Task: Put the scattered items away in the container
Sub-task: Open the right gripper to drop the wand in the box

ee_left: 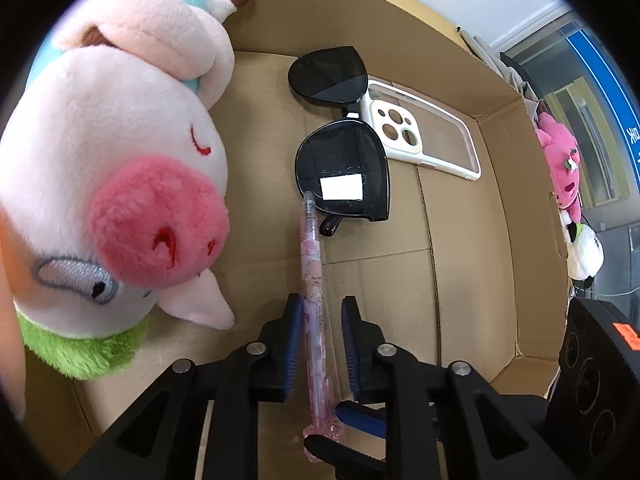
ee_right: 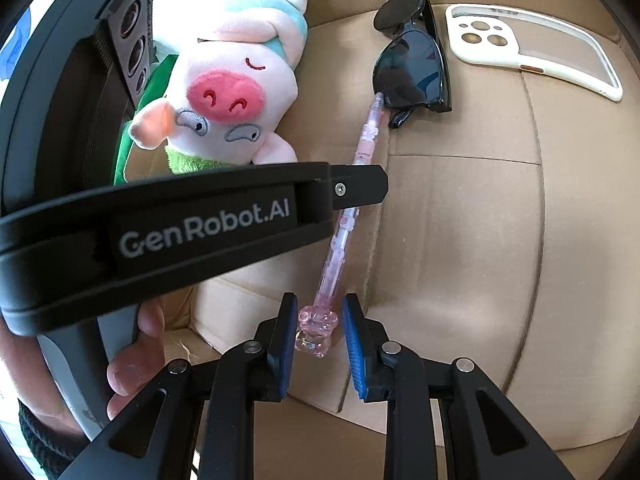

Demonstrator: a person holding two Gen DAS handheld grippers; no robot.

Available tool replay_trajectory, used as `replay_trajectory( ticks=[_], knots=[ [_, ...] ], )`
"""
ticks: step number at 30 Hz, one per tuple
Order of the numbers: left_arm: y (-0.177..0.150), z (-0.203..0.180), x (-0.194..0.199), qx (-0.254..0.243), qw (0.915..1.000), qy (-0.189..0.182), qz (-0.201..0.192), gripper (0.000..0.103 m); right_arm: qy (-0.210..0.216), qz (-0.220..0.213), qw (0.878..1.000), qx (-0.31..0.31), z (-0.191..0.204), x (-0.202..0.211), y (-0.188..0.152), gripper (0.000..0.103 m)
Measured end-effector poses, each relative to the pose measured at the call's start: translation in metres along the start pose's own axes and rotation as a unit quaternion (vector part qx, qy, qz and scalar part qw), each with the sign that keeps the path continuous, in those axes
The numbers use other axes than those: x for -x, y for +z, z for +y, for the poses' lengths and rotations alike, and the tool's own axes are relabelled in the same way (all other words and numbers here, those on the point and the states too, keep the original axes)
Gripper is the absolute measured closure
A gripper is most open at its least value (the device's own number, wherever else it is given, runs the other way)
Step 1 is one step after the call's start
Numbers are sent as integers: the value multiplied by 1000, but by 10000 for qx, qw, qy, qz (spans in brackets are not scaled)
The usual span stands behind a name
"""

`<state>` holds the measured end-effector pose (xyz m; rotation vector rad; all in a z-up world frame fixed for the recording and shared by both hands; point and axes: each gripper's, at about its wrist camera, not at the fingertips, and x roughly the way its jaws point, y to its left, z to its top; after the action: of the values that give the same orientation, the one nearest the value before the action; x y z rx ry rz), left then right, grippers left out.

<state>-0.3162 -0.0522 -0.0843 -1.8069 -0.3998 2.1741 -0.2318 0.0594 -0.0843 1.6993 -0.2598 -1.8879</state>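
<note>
Pink pen (ee_left: 314, 312) — inside cardboard box (ee_left: 500, 208)

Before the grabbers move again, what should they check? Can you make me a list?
1. Pink pen is inside the cardboard box: ok.
2. Left gripper is not squeezing the pen: ok, a gap shows beside it.
3. Right gripper is clear of the pen's bear-shaped end: ok, there are gaps on both sides.
4. Pen is clear of the sunglasses: not ok, its tip touches a lens.
5. Plush pig and phone case are in the box: ok.
6. Nothing is left outside to tidy: cannot tell.
</note>
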Motion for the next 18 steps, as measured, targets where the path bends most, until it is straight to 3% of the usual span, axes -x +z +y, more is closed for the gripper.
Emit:
replay_trajectory(
  ticks=[4,7,9,11,13,18],
  knots=[
    [-1,1,1,5,10000,10,-2,83,-60,4,10000,34,-1,1,-3,77],
    [-2,2,6,31,10000,60,-71,71,-82,10,9999,69,0,4,-5,77],
    [-5,2,10,28,9999,72,-129,68,-79,-32,9999,118,1,10,-8,67],
    [-7,2,17,15,9998,73,-207,68,-1,-134,9998,130,2,20,-12,46],
    [-11,1,28,11,9994,94,-336,68,12,-277,9994,187,3,32,-18,34],
    [-32,-14,77,-275,9948,254,-949,67,77,-689,9967,423,3,77,-42,19]
  ],
)
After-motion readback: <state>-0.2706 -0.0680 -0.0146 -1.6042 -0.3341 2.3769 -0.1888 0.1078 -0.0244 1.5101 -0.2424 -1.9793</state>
